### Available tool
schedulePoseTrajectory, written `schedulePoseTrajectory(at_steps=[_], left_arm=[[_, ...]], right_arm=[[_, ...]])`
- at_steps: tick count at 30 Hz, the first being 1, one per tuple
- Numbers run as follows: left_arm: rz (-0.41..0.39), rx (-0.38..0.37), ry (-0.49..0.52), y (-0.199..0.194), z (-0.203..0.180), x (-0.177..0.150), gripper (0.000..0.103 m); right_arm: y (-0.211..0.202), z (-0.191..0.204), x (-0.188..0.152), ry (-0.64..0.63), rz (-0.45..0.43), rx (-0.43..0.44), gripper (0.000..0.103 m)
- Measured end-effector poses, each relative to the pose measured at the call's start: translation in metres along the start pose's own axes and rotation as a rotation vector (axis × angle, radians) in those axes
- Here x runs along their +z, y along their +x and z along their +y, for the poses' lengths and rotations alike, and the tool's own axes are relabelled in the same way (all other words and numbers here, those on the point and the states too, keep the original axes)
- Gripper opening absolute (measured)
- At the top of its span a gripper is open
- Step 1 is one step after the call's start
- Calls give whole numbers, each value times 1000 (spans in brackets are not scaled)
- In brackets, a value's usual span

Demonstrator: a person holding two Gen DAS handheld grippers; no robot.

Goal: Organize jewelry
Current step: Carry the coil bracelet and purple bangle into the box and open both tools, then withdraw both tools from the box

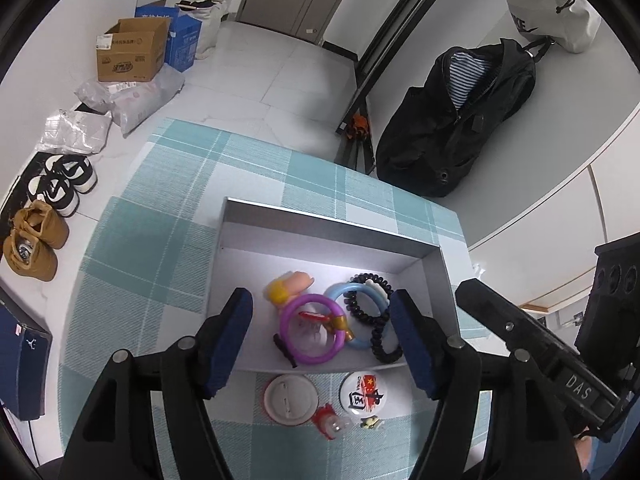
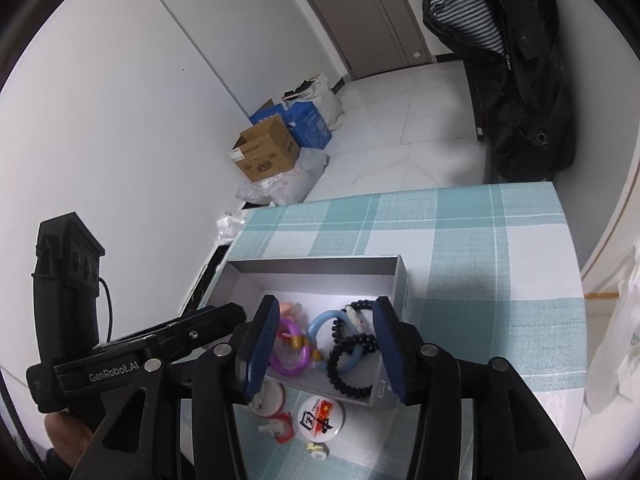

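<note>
A shallow grey box [image 1: 336, 236] [image 2: 320, 268] sits on the checked tablecloth. In it lie a purple ring [image 1: 314, 330] [image 2: 288, 360], a light blue ring [image 1: 360, 292] [image 2: 320, 322], black bead bracelets [image 1: 374, 320] [image 2: 348, 360] and a yellow-pink piece [image 1: 286, 286]. In front of the box lie a white round badge back [image 1: 290, 398], a printed badge [image 1: 363, 394] [image 2: 320, 414], a red-white clip [image 1: 330, 424] [image 2: 278, 428] and a tiny charm [image 1: 370, 423] [image 2: 316, 450]. My left gripper [image 1: 322, 340] and right gripper [image 2: 322, 350] are open and empty above the box's near end.
The teal checked cloth [image 1: 160, 264] [image 2: 480, 280] covers the table. On the floor stand cardboard boxes [image 1: 132, 52], bags and shoes [image 1: 36, 236]. A black jacket [image 1: 460, 120] lies beyond the table.
</note>
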State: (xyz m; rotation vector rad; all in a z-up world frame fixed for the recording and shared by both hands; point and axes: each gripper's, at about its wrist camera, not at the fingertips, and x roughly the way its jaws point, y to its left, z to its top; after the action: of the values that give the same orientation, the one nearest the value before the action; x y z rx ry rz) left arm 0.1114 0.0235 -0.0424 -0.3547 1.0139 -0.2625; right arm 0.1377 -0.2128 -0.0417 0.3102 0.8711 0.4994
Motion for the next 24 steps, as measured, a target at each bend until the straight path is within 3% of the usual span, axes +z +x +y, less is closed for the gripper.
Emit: schedulePoseTrajectory(at_steps=[16, 24], left_arm=[[-78, 105, 84, -26, 12, -19, 67], [-67, 112, 55, -33, 28, -35, 67]], right_arm=[[-19, 13, -13, -61, -31, 49, 51], [-28, 25, -34, -123, 0, 71, 53]])
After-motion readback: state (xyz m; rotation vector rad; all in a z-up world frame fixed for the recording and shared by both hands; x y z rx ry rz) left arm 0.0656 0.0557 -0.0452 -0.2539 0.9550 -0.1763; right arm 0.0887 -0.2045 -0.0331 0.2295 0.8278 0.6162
